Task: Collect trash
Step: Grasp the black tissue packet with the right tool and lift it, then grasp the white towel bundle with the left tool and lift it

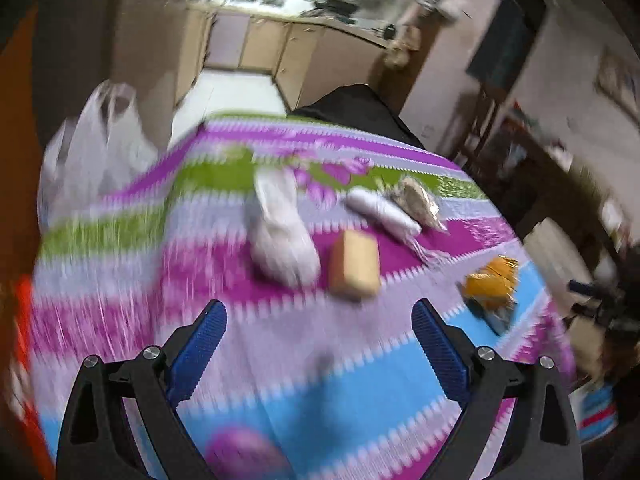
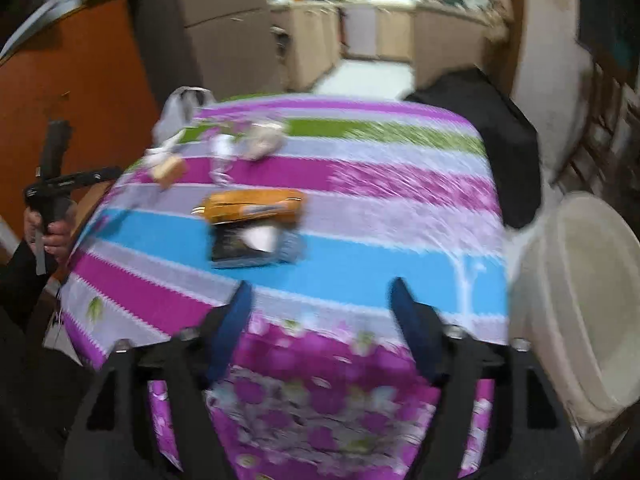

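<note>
Trash lies on a striped tablecloth point(image 1: 120, 280): a crumpled white bag point(image 1: 280, 228), a small cardboard box point(image 1: 354, 264), a twisted white wrapper point(image 1: 384, 212), a brownish crumpled wrapper point(image 1: 418, 200) and an orange packet point(image 1: 490, 284). My left gripper point(image 1: 319, 306) hovers open just short of the box, with nothing between its fingers. In the right wrist view the orange packet point(image 2: 252, 206) rests on a dark blue packet point(image 2: 256, 246). My right gripper point(image 2: 322, 286) stands open and empty over the table's near edge, short of both. Both views are blurred.
A thin white plastic bag point(image 1: 92, 148) hangs at the table's far left corner. A black object point(image 2: 500, 140) sits behind the table, and a cream plastic chair point(image 2: 580, 280) stands at its right. A hand point(image 2: 52, 236) holds the other gripper's handle at the left. An orange cabinet point(image 2: 80, 80) stands behind it.
</note>
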Motion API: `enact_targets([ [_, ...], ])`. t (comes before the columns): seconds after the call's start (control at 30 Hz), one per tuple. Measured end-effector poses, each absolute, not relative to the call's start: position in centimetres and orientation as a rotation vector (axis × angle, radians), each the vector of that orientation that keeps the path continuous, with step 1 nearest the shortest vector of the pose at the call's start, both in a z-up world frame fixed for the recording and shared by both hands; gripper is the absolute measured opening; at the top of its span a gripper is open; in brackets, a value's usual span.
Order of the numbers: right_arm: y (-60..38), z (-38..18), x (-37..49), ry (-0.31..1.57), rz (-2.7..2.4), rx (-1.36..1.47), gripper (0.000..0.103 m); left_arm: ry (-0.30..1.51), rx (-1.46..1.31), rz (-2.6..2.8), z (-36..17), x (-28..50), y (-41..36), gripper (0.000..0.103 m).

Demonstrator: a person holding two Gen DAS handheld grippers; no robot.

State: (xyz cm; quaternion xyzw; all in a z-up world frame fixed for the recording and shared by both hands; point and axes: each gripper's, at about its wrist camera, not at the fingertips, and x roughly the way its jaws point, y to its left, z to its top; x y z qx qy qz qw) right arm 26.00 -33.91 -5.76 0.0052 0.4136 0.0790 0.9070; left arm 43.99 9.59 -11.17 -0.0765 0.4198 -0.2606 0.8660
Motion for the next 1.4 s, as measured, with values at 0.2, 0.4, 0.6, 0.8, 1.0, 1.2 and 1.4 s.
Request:
enact_targets([
  [0.2,-29.3,-8.5,31.4,0.909,0.331,-0.123,0.082,0.918,-0.187,-0.530,-12.4,39.5,9.9,0.093],
  [0.4,-28.2,-12.4,35.9,1.020,0.412,-0.202,0.089,0.941,-0.222,-0.525,-12.8,38.8,10.3,0.093],
  [0.6,-25.6,-10.7,31.6,1.010,0.590,-0.029,0.071,0.954,-0.177,-0.533,-13.9,38.6,9.1,0.094],
  [0.8,-24.6,-9.3,26.6,0.925,0.503,-0.071,0.087,0.944,-0.138,-0.543,-14.3,38.4,7.7,0.097],
  [1.0,-21.7,-10.8,30.2,0.895,0.322,0.013,0.090,0.925,-0.119,-0.514,-14.0,37.9,7.0,0.097],
  [1.2,-18.7,-13.2,32.7,0.903,0.156,0.015,0.057,0.875,-0.090,-0.468,-12.8,38.5,7.4,0.097],
  [1.4,-19.8,-13.0,31.2,0.874,0.097,0.016,0.034,0.767,-0.094,-0.452,-9.3,41.8,7.8,0.097],
])
